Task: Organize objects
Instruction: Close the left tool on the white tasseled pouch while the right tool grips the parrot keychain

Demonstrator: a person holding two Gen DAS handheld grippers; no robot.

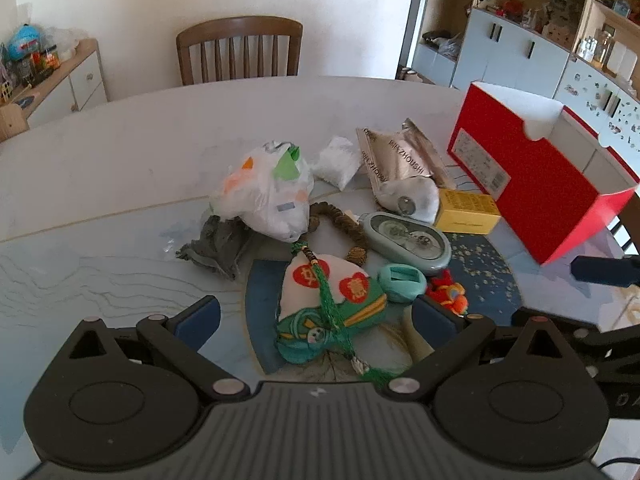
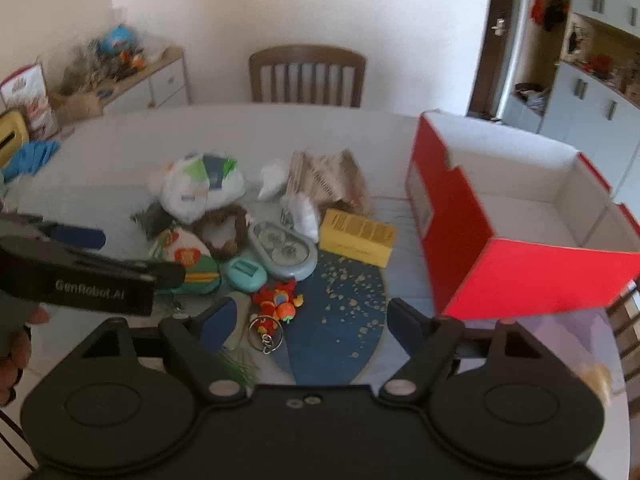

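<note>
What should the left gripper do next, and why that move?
Probably lower the left gripper a little and close on the embroidered sachet. Its jaws stand open with the sachet lying between the fingers, nothing is held, and the red box beside the pile stands open and looks empty, ready to receive things.

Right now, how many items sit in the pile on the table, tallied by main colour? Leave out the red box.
White or silver: 4 (bag, packet, foil pouch, mask)
Teal or green: 3 (case, holder, sachet)
Yellow: 1 (box)
Brown: 1 (beads)
Grey: 1 (cloth)
Red: 1 (keychain)
Total: 11
</note>
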